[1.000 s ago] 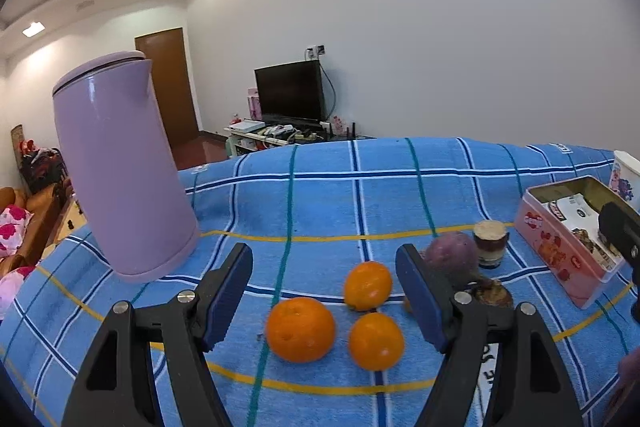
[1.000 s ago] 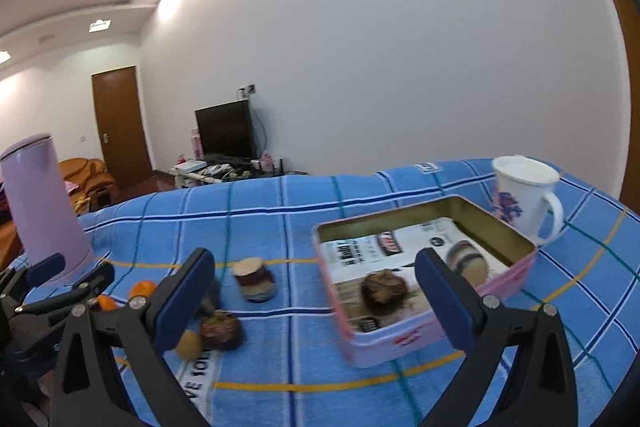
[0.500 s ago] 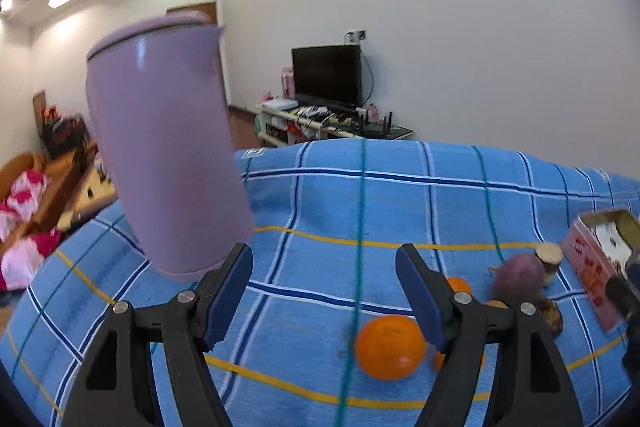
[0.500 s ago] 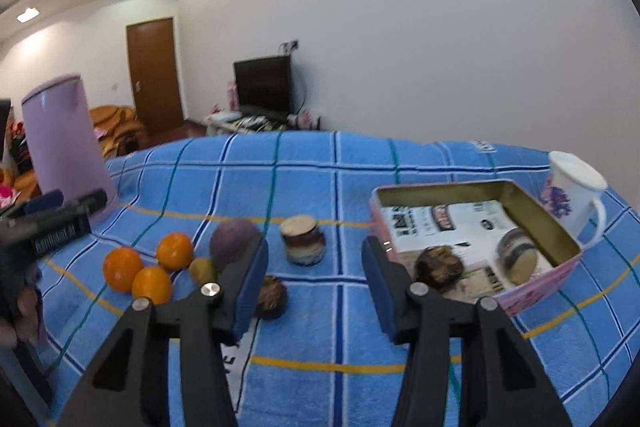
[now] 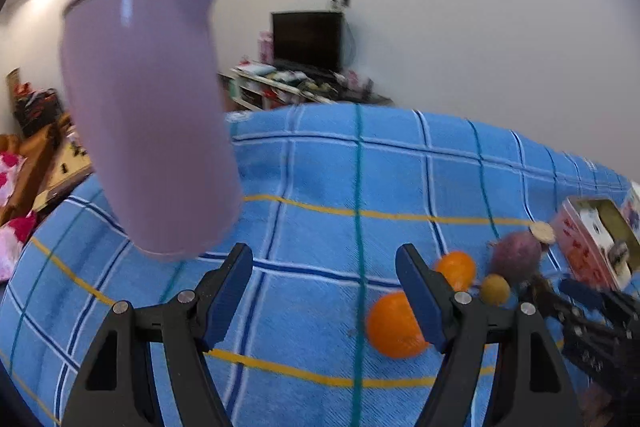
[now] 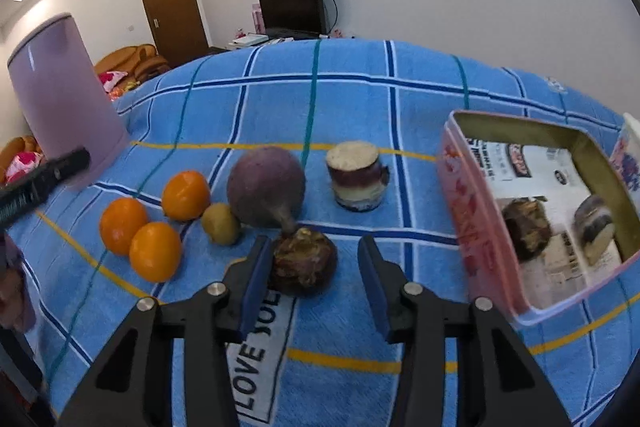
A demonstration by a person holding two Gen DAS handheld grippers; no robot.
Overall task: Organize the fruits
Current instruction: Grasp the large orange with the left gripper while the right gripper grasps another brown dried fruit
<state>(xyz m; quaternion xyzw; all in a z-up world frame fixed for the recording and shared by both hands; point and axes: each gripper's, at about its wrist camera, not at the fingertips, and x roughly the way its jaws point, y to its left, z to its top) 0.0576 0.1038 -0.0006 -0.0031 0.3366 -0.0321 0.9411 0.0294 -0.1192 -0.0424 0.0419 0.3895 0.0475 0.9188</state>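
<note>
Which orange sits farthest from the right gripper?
The leftmost orange, beside the lower orange and left of the upper orange.

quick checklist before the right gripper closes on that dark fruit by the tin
1. Dark wrinkled round fruit sits between the right gripper fingers: ok.
2. Jaws closing; the far pad is clear of the fruit, and contact at the near pad is unclear: cannot tell.
3. Big purple round fruit stands just behind and may get nudged: not ok.
4. Pink rectangular tin open, floor space free: ok.
5. Left gripper open, holding nothing: ok.
</note>
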